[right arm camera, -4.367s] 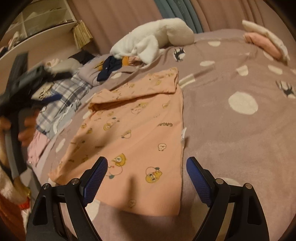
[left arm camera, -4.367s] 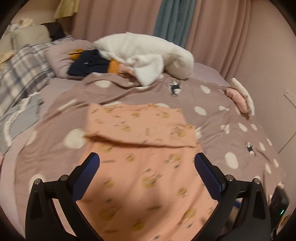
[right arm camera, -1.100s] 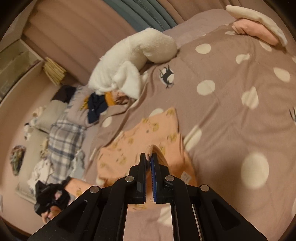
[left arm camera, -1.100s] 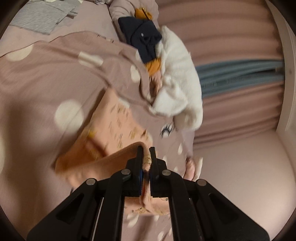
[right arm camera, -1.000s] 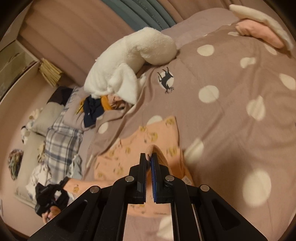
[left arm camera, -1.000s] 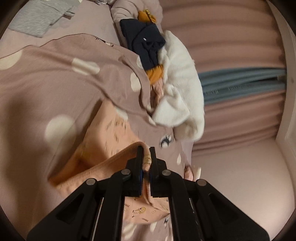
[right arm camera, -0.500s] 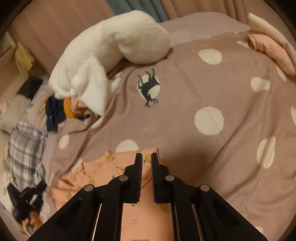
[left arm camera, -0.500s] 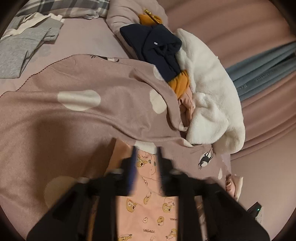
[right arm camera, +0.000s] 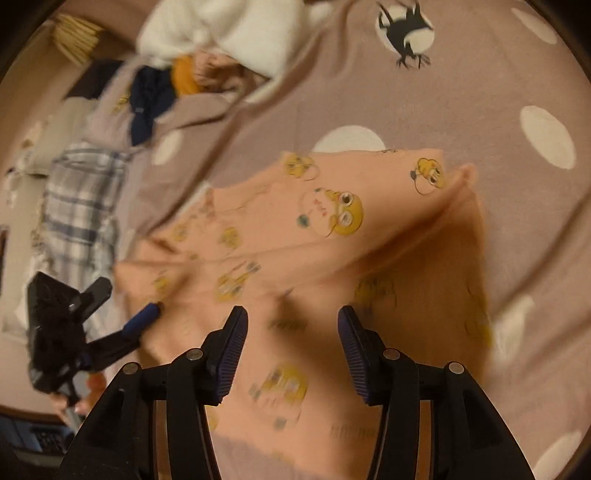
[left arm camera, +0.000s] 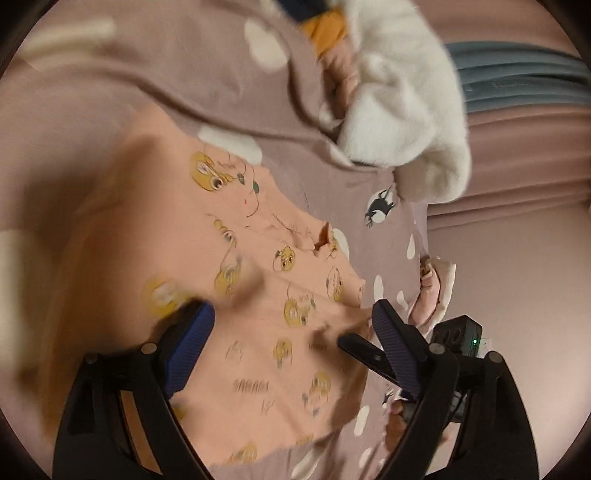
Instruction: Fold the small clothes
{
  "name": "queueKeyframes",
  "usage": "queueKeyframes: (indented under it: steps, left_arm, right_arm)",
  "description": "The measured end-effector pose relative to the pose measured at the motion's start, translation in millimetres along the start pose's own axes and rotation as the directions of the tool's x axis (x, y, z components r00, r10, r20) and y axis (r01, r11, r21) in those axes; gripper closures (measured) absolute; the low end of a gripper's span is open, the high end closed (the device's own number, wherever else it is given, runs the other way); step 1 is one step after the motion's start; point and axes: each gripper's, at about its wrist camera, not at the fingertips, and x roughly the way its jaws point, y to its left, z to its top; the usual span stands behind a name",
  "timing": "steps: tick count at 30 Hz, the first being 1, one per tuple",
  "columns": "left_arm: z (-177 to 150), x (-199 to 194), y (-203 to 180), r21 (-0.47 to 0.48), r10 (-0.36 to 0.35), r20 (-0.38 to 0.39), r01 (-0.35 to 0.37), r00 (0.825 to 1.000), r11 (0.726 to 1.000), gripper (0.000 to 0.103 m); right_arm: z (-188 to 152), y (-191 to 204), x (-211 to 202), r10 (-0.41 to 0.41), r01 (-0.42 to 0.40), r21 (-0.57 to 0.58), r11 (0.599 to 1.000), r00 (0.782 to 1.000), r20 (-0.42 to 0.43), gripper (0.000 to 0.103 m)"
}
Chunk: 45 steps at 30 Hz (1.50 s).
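Two grippers hang over the garment (left arm camera: 266,295), a peach piece printed with yellow cartoon faces, which lies folded on the quilt (left arm camera: 129,70), the mauve one with pale dots. Your left gripper (left arm camera: 291,332) has its jaws opening, spread wide, with the garment below the gap and neither pad pressing on it. Your right gripper (right arm camera: 291,332) is opening too (its gap is the narrower of the two), and the cloth lies loose beneath its fingers (right arm camera: 234,350), gripped by nothing. From the right wrist you see the folded-over layer of the garment (right arm camera: 332,229) with its far edge toward the black animal print (right arm camera: 406,33) on the quilt, and the left gripper (right arm camera: 144,317) at the garment's left edge. Beyond the garment's far side lies a white fleece (left arm camera: 406,92) heaped against navy and orange clothes (right arm camera: 159,92). A plaid cloth (right arm camera: 81,199) lies off the quilt's left side. Both views are blurred.
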Motion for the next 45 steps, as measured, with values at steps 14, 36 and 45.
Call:
queueKeyframes:
  steps: [14, 36, 45]
  left_arm:
    - [-36, -96, -18, 0.204, 0.084, 0.293, -0.148, 0.952, 0.968, 0.001]
    - [-187, -80, 23, 0.199, 0.091, 0.054, -0.100, 0.994, 0.975, 0.001]
    - [-159, -57, 48, -0.021, 0.020, 0.144, -0.017, 0.989, 1.000, 0.001]
  right_arm:
    - [-18, -17, -90, 0.113, -0.122, 0.009, 0.993, 0.943, 0.313, 0.032]
    - [-159, -50, -55, 0.282, -0.339, 0.299, 0.892, 0.934, 0.219, 0.017]
    - [-157, -77, -22, 0.349, -0.475, 0.419, 0.774, 0.872, 0.343, 0.017]
